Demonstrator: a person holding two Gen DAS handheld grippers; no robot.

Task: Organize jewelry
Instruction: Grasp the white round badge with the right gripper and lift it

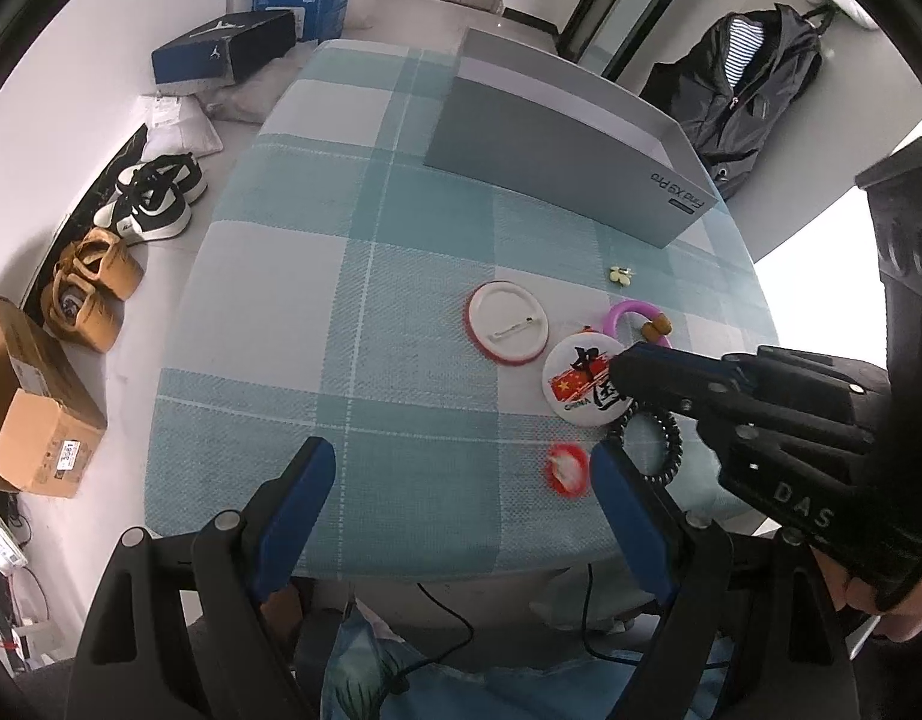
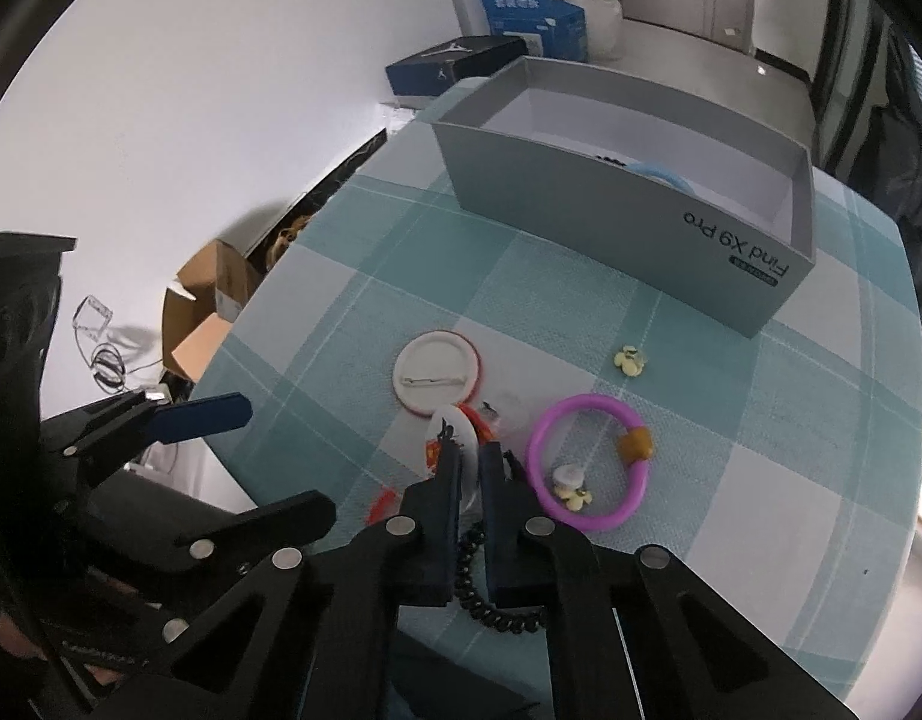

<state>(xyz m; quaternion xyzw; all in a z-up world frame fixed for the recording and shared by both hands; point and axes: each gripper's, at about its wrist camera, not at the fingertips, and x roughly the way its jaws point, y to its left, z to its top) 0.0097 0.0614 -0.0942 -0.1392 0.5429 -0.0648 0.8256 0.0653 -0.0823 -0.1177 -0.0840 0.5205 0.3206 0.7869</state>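
My right gripper (image 2: 472,455) is shut on the white China badge (image 1: 581,383), held edge-on in the right wrist view (image 2: 461,441), just above the checked tablecloth. My left gripper (image 1: 461,468) is open and empty over the table's near edge. On the cloth lie a face-down white badge with a pin (image 1: 504,330), a purple ring with a brown bead (image 2: 587,463), a black coil hair tie (image 1: 653,450), a small red-and-white piece (image 1: 566,468) and yellow flower studs (image 2: 630,359). The grey open box (image 2: 635,252) holds a blue ring (image 2: 665,175).
The table (image 1: 281,312) has a rounded edge close to me. On the floor to the left stand shoes (image 1: 155,195), cardboard boxes (image 1: 35,414) and a dark shoe box (image 1: 221,51). A dark jacket (image 1: 755,78) hangs at the far right.
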